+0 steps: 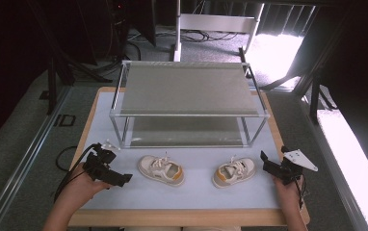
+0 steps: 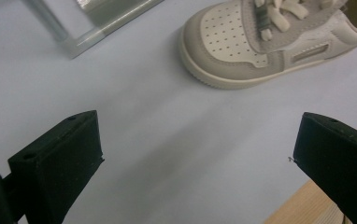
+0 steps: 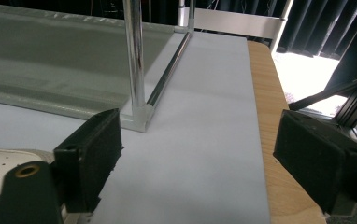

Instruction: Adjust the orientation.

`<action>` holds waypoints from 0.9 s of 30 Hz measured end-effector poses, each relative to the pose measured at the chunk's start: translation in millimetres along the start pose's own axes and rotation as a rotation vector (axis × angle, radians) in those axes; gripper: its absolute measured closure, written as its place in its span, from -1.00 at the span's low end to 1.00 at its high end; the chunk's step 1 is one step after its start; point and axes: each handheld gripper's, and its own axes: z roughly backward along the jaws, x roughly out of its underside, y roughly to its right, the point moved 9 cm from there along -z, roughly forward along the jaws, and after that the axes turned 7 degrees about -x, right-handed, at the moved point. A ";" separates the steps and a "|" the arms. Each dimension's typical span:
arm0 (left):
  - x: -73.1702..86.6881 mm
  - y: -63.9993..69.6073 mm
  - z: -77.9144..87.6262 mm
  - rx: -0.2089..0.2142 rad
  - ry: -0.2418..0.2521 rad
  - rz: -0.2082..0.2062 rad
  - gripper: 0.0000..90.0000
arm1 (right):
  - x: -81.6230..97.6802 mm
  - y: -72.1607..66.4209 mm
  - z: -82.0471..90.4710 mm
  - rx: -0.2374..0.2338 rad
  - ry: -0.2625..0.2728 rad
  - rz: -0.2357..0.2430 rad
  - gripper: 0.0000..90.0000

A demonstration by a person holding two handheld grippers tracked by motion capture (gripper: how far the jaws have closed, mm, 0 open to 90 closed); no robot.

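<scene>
Both grippers, the left gripper (image 1: 109,172) and right gripper (image 1: 274,168), have fingers spread wide and empty, so next each must reach its small shoe, left shoe (image 1: 161,170) and right shoe (image 1: 234,172), on the worktop (image 1: 191,192).

Left sneaker (image 2: 260,46): perforated smooth cream leather-look toe, grey suede-like trim, cloth laces. Rack (image 1: 187,91): shiny metal tubing, matt grey shelves. Table (image 3: 265,140): bare wood edge, matt pale cover; gripper jaws matt black.
</scene>
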 end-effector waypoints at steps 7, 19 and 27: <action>-7.4 13.1 1.1 0.014 -0.074 -0.074 -0.98 | 0.1 0.1 -0.1 -0.001 -0.002 0.000 -0.65; -24.7 47.8 0.1 0.066 -0.128 -0.177 -0.98 | 0.0 1.0 0.0 -0.003 0.001 -0.012 -0.65; -37.2 67.8 -2.3 0.097 -0.142 -0.223 -0.98 | 0.1 1.3 0.1 -0.003 0.001 -0.015 -0.65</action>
